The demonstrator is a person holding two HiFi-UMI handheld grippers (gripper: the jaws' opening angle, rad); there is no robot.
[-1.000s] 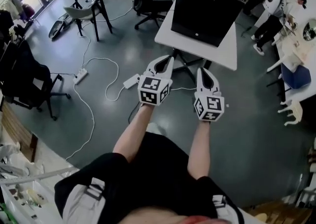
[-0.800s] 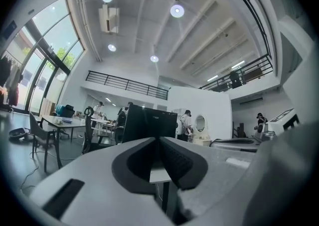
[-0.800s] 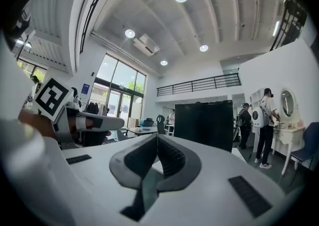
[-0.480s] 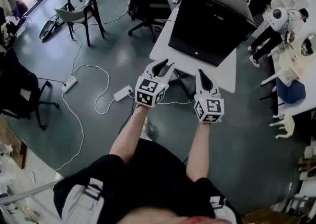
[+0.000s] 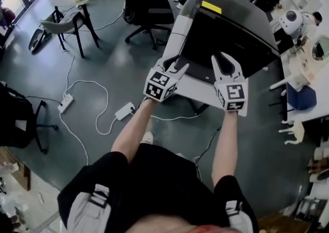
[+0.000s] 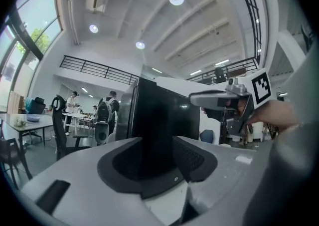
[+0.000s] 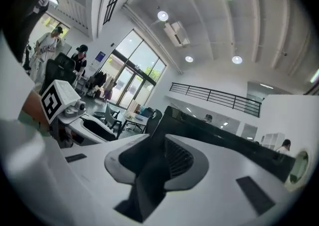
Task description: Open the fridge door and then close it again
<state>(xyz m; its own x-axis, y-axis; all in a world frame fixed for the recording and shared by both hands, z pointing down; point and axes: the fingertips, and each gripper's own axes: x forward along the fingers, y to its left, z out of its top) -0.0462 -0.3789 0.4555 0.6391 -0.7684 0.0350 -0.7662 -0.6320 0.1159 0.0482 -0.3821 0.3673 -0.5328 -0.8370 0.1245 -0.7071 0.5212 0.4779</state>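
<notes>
Glossy black boxy fridge on white table, left tool and right tool, jaws opening (nothing gripped).

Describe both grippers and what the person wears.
The left gripper and right gripper have white shells, dark-lined forked jaws, and a cube of black-and-white square markers each. Both pairs of jaws are opening, nothing between them. The person wears a black short-sleeved top.

No legible text anywhere; only an unreadable yellow label atop the black fridge
</notes>
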